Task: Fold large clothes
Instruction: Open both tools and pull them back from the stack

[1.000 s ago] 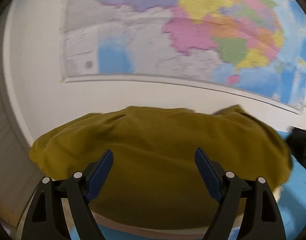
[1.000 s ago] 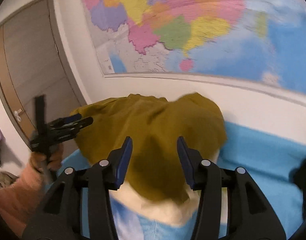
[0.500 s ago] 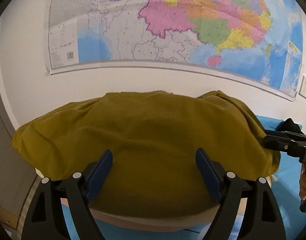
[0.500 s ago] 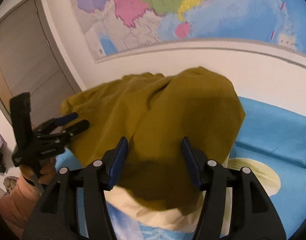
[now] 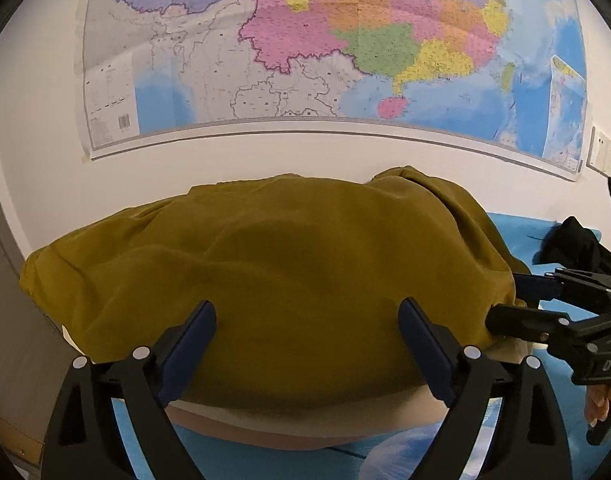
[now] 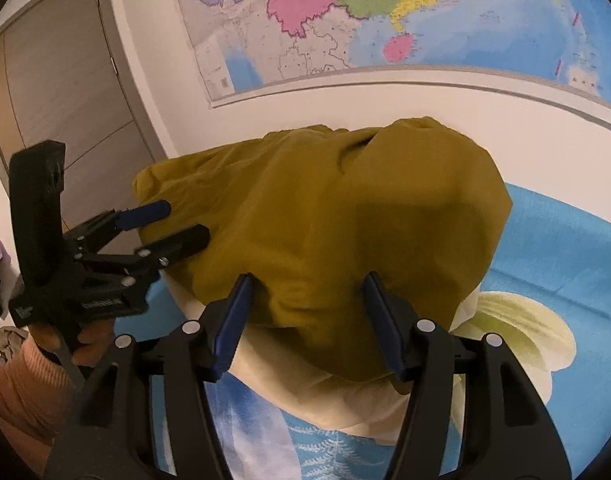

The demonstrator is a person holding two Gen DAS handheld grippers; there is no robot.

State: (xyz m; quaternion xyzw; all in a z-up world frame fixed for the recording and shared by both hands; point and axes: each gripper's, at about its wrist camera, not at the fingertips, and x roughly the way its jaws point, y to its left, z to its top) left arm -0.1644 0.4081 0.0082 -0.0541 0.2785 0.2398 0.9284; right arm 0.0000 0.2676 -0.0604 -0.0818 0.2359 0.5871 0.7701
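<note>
From the left wrist we see our left gripper (image 5: pixel 307 322) spread wide before the mustard garment (image 5: pixel 273 276), heaped below the wall map (image 5: pixel 345 48). From the right wrist, our right gripper (image 6: pixel 307 294) gapes wide against that garment (image 6: pixel 345 224).

Mustard-olive garment (image 5: pixel 289 264), blue floral bedsheet (image 6: pixel 553 256), multicoloured wall map (image 5: pixel 345 40).

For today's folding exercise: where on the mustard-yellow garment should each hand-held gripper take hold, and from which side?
Probably the near hem of the mustard-yellow garment, which lies heaped over a cream pillow. The left hand-held gripper and right hand-held gripper are both open, so coming in from the near side, low, could pinch that free edge.
</note>
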